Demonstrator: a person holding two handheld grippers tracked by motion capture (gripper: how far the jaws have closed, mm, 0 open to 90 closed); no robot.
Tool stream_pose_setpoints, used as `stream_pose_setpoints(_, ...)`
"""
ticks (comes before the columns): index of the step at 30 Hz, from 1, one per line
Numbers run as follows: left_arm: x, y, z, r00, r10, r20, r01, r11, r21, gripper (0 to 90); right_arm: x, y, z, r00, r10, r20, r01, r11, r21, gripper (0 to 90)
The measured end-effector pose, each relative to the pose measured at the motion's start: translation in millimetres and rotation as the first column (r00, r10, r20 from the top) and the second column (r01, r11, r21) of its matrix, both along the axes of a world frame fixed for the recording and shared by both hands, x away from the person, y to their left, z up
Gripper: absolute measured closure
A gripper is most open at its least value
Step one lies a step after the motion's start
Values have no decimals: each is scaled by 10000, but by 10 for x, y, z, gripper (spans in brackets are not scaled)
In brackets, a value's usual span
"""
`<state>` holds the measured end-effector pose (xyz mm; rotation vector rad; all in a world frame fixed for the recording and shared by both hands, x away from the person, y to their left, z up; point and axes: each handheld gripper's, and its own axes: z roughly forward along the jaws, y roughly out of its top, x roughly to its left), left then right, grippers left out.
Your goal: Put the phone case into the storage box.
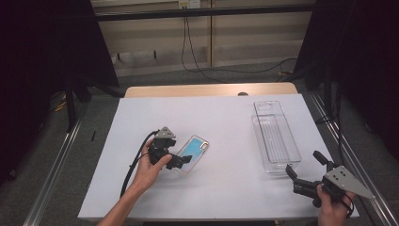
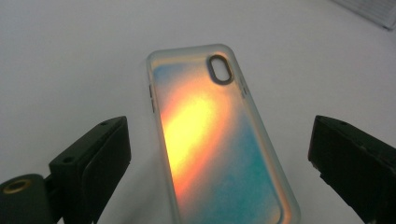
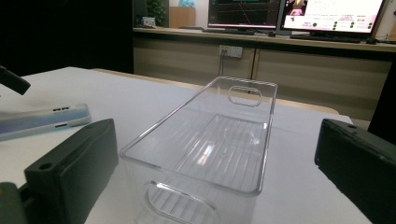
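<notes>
Count on table (image 1: 141, 197): one phone case (image 1: 193, 153), iridescent, at roughly 9 o'clock from the bin. One clear plastic bin (image 1: 275, 136). Two handheld grippers: left gripper (image 1: 181, 161), right gripper (image 1: 306, 170). Two monitors (image 3: 289, 14) beyond.

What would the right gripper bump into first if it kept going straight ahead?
Most likely the clear plastic bin. The right gripper points at the bin's near end, with its open jaws on either side of that end in its own view. How big the gap is, I can't tell.

Dim room, bright table, soft focus
</notes>
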<state>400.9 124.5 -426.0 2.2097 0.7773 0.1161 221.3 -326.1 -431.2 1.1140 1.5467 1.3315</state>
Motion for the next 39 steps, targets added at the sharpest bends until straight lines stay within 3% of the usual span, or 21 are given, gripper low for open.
stream_pose_setpoints(5, 59, -78, -11, 9997, 30, -249, -31, 10000, -19, 59, 8, 10, -5, 10000, 10, -42, -10, 10000, -8, 0)
stream_pose_setpoints(7, 106, -126, -43, 9975, -292, -646, 306, 9993, 198, 58, 9, 12, -7, 10000, 32, -40, -32, 10000, -35, 0)
stream_pose_setpoints(20, 186, -299, -128, 9942, 1, -1078, 138, 9915, 1290, 66, 6, 8, -5, 10000, 60, -48, -60, 10000, 5, 0)
stream_pose_setpoints(26, 181, -354, -169, 9944, 102, -1056, 81, 9852, 1713, 62, 13, 0, -9, 10000, 59, -75, -60, 10000, -25, 0)
stream_pose_setpoints(33, 138, -436, -197, 9982, 153, -585, -2, 9684, 2493, 65, 14, 5, -10, 9999, 81, -76, -82, 10000, -28, 0)
stream_pose_setpoints(35, 132, -454, -198, 9973, 321, -662, -145, 9681, 2503, 67, 15, 4, -10, 9999, 105, -85, -106, 9999, -46, 0)
stream_pose_setpoints(39, 122, -501, -195, 9980, 352, -522, -185, 9562, 2921, 65, 11, -2, -10, 9999, 115, -89, -116, 9999, -26, 0)
